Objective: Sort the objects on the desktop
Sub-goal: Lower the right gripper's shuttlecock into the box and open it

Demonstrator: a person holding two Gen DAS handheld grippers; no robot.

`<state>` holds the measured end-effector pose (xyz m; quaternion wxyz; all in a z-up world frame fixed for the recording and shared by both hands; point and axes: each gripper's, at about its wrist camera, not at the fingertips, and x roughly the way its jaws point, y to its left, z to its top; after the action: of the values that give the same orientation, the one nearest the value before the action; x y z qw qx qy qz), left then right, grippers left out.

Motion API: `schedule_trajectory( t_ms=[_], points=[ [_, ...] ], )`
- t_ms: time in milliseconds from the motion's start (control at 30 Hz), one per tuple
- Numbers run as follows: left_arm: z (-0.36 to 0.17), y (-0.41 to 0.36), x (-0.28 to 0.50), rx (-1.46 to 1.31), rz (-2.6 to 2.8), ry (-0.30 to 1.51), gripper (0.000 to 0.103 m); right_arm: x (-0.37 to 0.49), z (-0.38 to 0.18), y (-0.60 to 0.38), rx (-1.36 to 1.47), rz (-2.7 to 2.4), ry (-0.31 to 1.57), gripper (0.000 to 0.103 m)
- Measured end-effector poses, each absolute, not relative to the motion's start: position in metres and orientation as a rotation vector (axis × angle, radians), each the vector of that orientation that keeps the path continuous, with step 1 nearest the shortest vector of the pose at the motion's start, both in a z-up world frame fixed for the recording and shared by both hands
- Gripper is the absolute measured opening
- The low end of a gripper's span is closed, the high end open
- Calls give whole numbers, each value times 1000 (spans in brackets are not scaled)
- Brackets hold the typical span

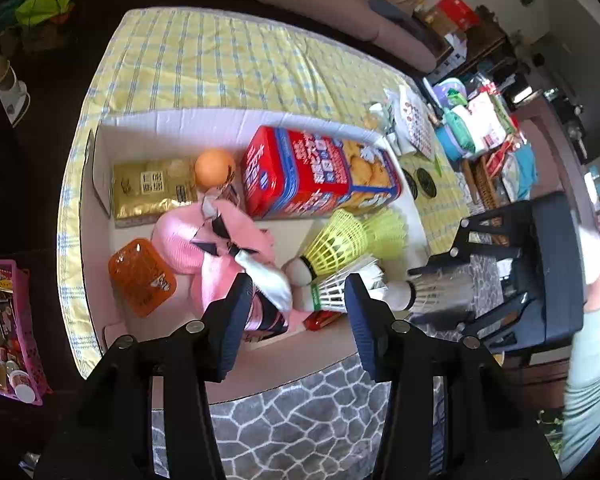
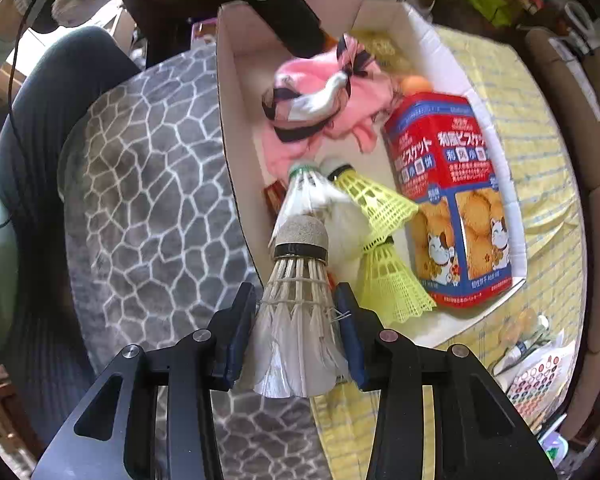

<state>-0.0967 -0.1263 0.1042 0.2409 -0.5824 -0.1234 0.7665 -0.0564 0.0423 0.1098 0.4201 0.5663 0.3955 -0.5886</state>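
Jaws of the right gripper [image 2: 296,332] squeeze a feather shuttlecock [image 2: 296,312] over the white box [image 2: 236,184]; left gripper [image 1: 296,320] jaws are apart, holding nothing.

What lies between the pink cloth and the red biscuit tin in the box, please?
In the right wrist view, the white box floor between the pink cloth and the red biscuit tin is mostly bare; an orange ball sits at the far end.
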Motion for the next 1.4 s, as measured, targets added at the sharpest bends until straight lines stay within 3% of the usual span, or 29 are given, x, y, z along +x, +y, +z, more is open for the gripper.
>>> schedule_trajectory(
  t_ms=[267,600,733,800,1033,1133,1200,1400],
  points=[
    [97,-122,-91,-1544,2047,-362,44,-72,106,39,1527,-1375,1105,41],
    [106,-144,-83,-1488,2052,-447,46,-91,75,0,1460,-1283,1178,40],
    [104,-142,-81,-1486,2036,-442,47,-103,90,16,1454,-1448,1020,46],
    [102,-137,-79,-1488,2023,-429,47,-108,111,34,1435,-1595,910,56],
    [94,-116,-76,-1492,1987,-395,47,-94,144,92,1523,-1907,615,58],
    [91,-100,-77,-1497,1977,-349,47,-83,123,87,1600,-1866,543,46],
    [90,-91,-77,-1499,1973,-334,47,-85,97,83,1725,-1847,475,32],
    [91,-83,-77,-1511,1975,-316,47,-105,69,77,1690,-1840,128,31]
  ],
)
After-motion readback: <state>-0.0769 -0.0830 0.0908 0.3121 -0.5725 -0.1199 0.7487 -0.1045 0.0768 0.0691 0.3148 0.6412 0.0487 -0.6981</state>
